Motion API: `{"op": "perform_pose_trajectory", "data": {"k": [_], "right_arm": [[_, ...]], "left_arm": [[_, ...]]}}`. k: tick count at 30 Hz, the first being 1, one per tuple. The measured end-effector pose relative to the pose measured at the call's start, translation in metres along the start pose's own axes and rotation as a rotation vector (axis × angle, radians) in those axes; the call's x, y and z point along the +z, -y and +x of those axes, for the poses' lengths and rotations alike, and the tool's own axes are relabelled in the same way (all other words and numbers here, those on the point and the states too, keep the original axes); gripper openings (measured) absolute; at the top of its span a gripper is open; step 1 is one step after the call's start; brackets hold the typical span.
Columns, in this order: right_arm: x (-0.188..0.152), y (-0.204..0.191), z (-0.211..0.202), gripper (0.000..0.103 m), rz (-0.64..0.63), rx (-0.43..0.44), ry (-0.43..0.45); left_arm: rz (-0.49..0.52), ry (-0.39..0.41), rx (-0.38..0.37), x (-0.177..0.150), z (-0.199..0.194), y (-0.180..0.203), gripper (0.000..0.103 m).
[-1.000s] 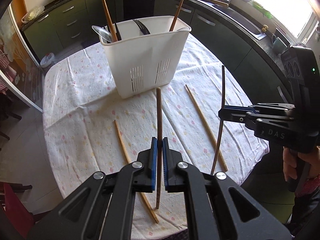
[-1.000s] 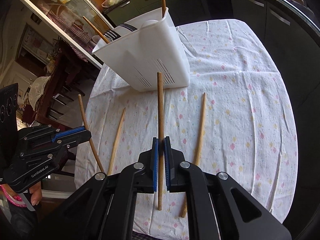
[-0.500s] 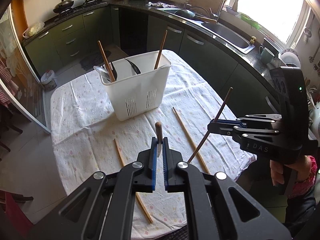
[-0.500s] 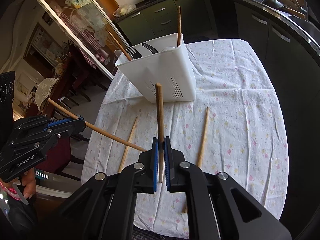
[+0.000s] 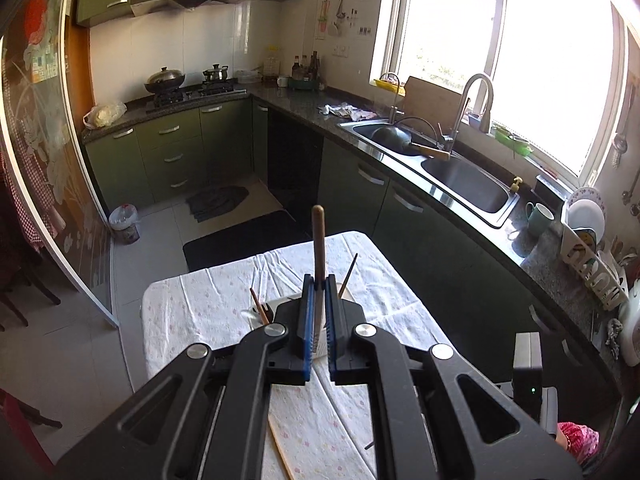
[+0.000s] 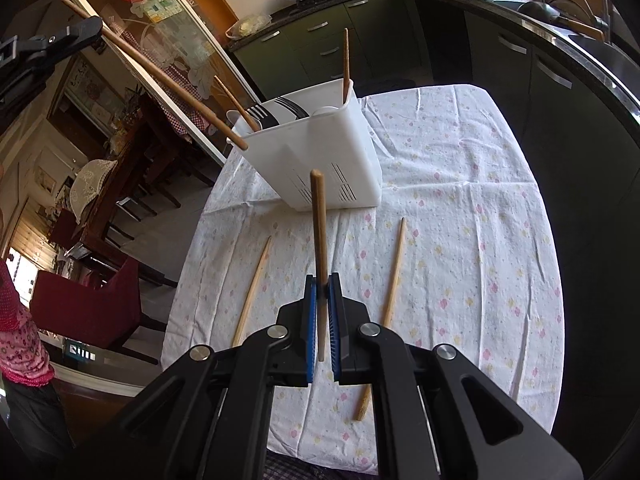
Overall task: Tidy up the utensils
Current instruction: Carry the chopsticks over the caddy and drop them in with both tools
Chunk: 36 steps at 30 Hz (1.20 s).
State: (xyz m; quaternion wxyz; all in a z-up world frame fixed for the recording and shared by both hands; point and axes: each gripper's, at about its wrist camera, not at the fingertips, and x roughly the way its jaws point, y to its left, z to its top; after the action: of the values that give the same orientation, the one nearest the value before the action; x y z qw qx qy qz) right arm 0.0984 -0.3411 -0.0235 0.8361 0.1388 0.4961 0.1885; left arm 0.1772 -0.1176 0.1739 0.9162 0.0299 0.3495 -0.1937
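Note:
My left gripper (image 5: 317,320) is shut on a wooden chopstick (image 5: 319,248), held high above the table; in the right wrist view this chopstick (image 6: 160,80) slants down to the rim of the white utensil holder (image 6: 320,160). My right gripper (image 6: 321,320) is shut on another wooden chopstick (image 6: 319,232), above the table in front of the holder. The holder contains two chopsticks, dark forks and a spoon. Two chopsticks (image 6: 253,292) (image 6: 390,292) lie on the tablecloth. The holder is mostly hidden behind my left fingers (image 5: 304,320).
The table has a white flowered cloth (image 6: 460,220). Dark green kitchen cabinets (image 5: 172,152) and a sink counter (image 5: 460,176) surround it. A red chair (image 6: 88,300) stands at the table's left. The person's pink sleeve (image 6: 20,328) shows at the left.
My left gripper has risen and tilted up, swinging its chopstick's lower end over to the holder's rim. My right gripper has moved a little closer to the holder.

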Motion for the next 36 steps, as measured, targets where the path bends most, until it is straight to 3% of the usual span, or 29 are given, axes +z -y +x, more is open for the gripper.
{"op": "perform_pose_trajectory", "data": {"k": [7, 13, 16, 23, 26, 30, 36], "right_arm": [[-0.001, -0.004, -0.012, 0.007, -0.017, 0.012, 0.009], [0.014, -0.017, -0.034, 0.007, -0.038, 0.017, 0.06], [0.032, -0.026, -0.05, 0.007, -0.05, 0.018, 0.11], [0.1, -0.046, -0.089, 0.007, -0.042, 0.024, 0.277], [0.132, -0.051, -0.095, 0.007, -0.026, -0.003, 0.356], [0.165, -0.055, -0.075, 0.007, -0.013, -0.091, 0.384], [0.181, -0.047, -0.002, 0.007, -0.006, -0.148, 0.273]], "left_arm": [[-0.008, -0.014, 0.054, 0.007, 0.04, -0.007, 0.005], [-0.001, -0.1, 0.097, -0.01, 0.091, -0.019, 0.005], [-0.007, -0.173, 0.084, -0.024, 0.116, -0.025, 0.006], [-0.022, -0.176, 0.047, -0.039, 0.11, -0.033, 0.037], [-0.001, -0.157, 0.039, -0.041, 0.097, -0.03, 0.038], [0.013, -0.167, 0.028, -0.05, 0.088, -0.03, 0.042], [0.016, -0.222, 0.016, -0.078, 0.089, -0.037, 0.051]]}}
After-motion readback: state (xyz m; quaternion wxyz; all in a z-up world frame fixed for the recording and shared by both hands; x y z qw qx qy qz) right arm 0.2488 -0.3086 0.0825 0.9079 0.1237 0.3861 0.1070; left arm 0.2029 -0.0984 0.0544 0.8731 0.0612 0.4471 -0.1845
